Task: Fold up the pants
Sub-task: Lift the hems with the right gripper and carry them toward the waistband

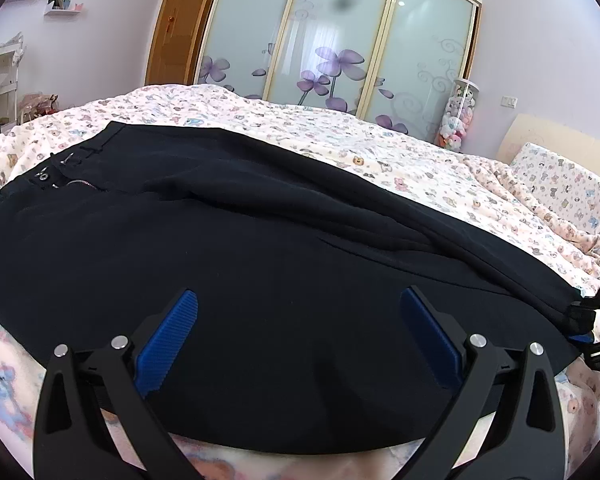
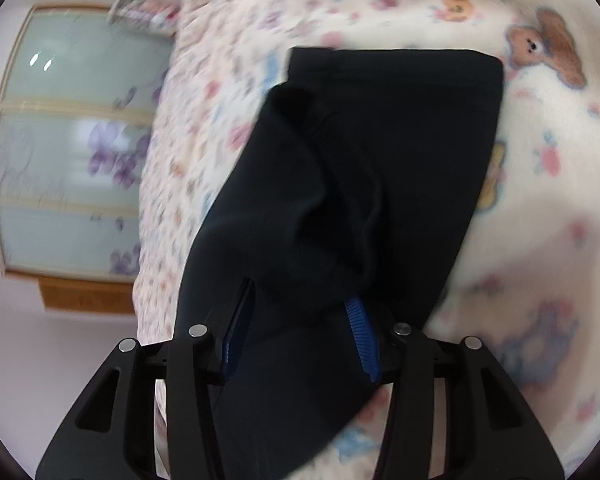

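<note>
Across the bed (image 1: 380,148), a pale blanket printed with little bears and flowers covers everything, and the black pants (image 1: 236,248) lie spread over it, waistband with its button and zip toward the left of the left wrist view, legs running off to the right. Behind the bed stands a wardrobe (image 1: 340,36) with frosted sliding doors painted with purple flowers, a wooden door (image 1: 176,28) beside it, small wall shelves (image 1: 64,7) on the lilac wall, and a clear tube of plush toys (image 1: 458,116) at the wardrobe's right. A pillow (image 1: 560,184) in the same print sits at the far right.

The left gripper (image 1: 298,336) hangs low over the near edge of the pants, its blue fingers (image 1: 168,344) spread wide with nothing between them.

The right gripper (image 2: 300,328) is turned so the room looks tipped sideways in its view. It sits at the leg end of the pants, where the hems (image 2: 396,64) lie on the blanket. Dark cloth bunches between its fingers (image 2: 362,332), which stand partly apart; I cannot tell whether they actually grip the cloth. That view is blurred.
</note>
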